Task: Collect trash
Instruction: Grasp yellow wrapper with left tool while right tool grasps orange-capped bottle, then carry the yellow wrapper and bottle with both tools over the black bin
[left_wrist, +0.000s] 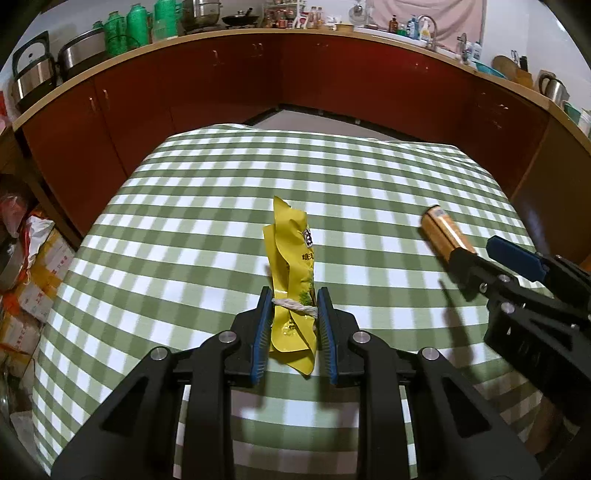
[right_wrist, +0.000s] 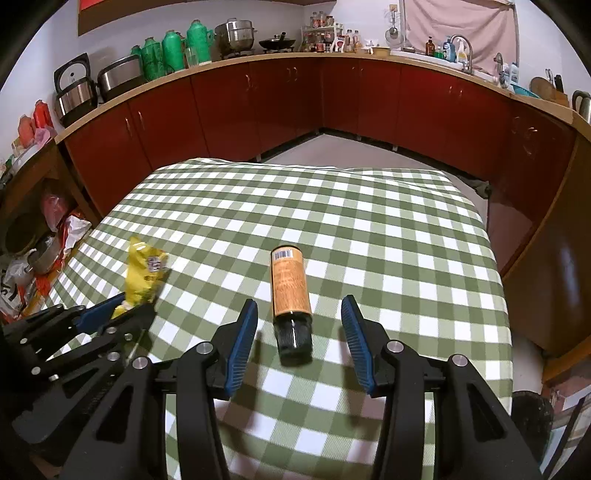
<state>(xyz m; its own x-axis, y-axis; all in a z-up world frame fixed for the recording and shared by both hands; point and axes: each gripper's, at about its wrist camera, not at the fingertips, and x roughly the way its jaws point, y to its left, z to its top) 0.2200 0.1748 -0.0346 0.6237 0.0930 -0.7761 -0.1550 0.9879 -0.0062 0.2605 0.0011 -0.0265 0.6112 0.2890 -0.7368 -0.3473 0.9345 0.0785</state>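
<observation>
Trash first: yellow snack wrapper (left_wrist: 291, 280), crumpled, w/ a bit of white string round its waist, pinched between the blue pads of the left gripper (left_wrist: 293, 314). Jaws drawn in tight on both sides of it. Looks lifted clear of the green-checked tablecloth (left_wrist: 207, 206), tho contact at the wrapper's lower tip hard to rule out. Sits at approx 9 o'clock in the right wrist view, near the table's left edge.

Second piece: small bottle w/ orange label and dark cap (right_wrist: 290, 299), lying on its side mid-cloth, cap end toward the camera. Right gripper (right_wrist: 299, 332) spread wide, pads flanking the cap w/ clear gaps both sides, touching nothing. Not yet grabbed.

Progress, as a guess: roughly halfway. One item in hand, one lined up but loose. No bin or bag visible in either view, so drop-off spot unknown. No other litter seen on the cloth.

Room & edges: cloth bare toward 12 o'clock, plenty of space ahead. Table's right edge at 3 o'clock well apart from the bottle. Bottle round, could roll if nudged off-centre. Left side tighter: boxes and bags stacked on the floor at 9 o'clock just past the table edge. Red cabinets well apart, ringing the far side. Two grippers near each other, so some care needed w/ crossing paths.
</observation>
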